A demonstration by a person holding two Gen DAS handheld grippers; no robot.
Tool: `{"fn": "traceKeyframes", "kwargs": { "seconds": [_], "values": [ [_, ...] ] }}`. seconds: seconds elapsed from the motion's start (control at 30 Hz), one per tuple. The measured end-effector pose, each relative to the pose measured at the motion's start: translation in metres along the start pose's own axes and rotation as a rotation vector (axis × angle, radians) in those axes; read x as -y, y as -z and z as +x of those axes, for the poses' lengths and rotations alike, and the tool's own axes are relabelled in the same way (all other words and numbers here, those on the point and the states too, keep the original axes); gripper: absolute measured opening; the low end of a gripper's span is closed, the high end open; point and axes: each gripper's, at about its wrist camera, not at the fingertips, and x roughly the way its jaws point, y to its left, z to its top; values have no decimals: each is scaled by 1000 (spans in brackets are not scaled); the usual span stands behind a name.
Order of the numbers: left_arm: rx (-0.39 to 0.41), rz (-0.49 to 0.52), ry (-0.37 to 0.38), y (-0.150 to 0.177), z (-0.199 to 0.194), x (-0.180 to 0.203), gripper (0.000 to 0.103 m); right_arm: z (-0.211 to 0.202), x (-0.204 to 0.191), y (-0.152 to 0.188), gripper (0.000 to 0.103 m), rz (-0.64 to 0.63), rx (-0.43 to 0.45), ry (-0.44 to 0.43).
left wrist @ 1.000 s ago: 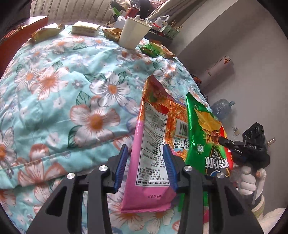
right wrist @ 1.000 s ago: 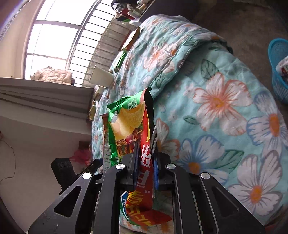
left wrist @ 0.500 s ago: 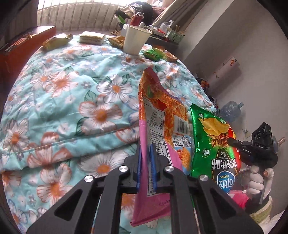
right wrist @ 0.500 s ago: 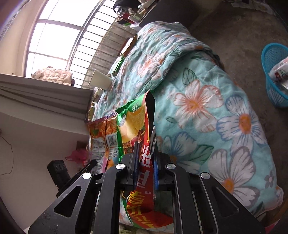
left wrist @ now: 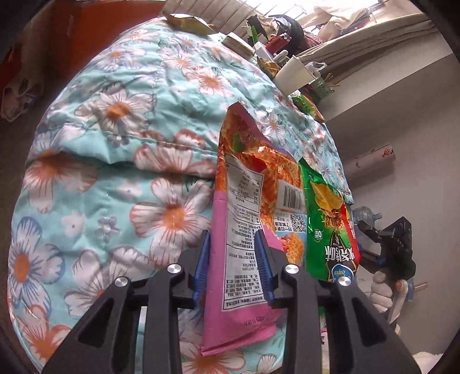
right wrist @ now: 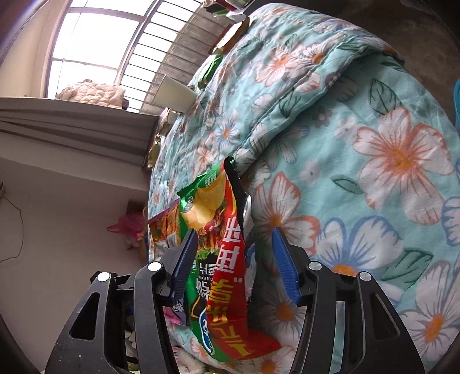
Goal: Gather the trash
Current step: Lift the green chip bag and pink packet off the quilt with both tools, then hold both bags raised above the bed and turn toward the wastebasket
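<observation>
Pointing steeply downward past the edge of a flowered quilt (left wrist: pixel 120 178), the left gripper (left wrist: pixel 233 264) has its blue pads on either side of a pink-and-orange snack bag (left wrist: pixel 244 218); its jaws have just been opening, and a narrow gap shows between the pads and the bag, which stands upright between them, printed back toward the camera, so no firm clamp can be confirmed. Just to that bag's right hangs a green-and-red chip bag (left wrist: pixel 327 227). The right gripper (right wrist: pixel 234 259) also points downward along the quilt's side; its jaws have just been opening and stand well apart, with the chip bag (right wrist: pixel 221 259) loose between them, nearer the left finger (right wrist: pixel 184 259) and clear of the right one. In the left wrist view a white-gloved hand (left wrist: pixel 382 290) grips the right tool's handle at the far right. Farther back on the quilt lie more wrappers (left wrist: pixel 187 23) and a white paper cup (left wrist: pixel 290 74).
</observation>
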Motion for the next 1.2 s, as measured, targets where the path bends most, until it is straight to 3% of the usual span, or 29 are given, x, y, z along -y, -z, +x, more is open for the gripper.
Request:
{"fn": "traceKeyframes", "kwargs": {
  "seconds": [0.23,0.37,0.43,0.57,0.67,0.87,0.97,1.03,1.1,1.2],
  "values": [
    [-42,-65,84,-5,13,-9,38,2,13,23,56,13,-104,-49],
    [-35,-128,340,-5,6,-8,38,14,2,27,56,-3,-145,-81],
    [-21,-129,404,-6,4,-3,38,22,-2,28,56,-10,-155,-87],
    [-19,-112,420,-7,9,7,38,29,-6,28,53,-17,-165,-92],
    [-35,-128,423,-7,20,10,38,33,-5,26,45,-10,-173,-86],
    [-55,-72,306,0,36,23,36,30,-1,25,31,3,-182,-63],
    [-52,-10,247,3,40,34,19,27,3,24,25,10,-185,-47],
    [-42,7,247,5,40,38,7,25,6,25,20,22,-189,-40],
    [-32,15,261,4,37,38,2,20,8,25,11,29,-188,-32],
    [-5,34,252,6,28,41,1,14,2,25,8,16,-162,-8]
  ]
}}
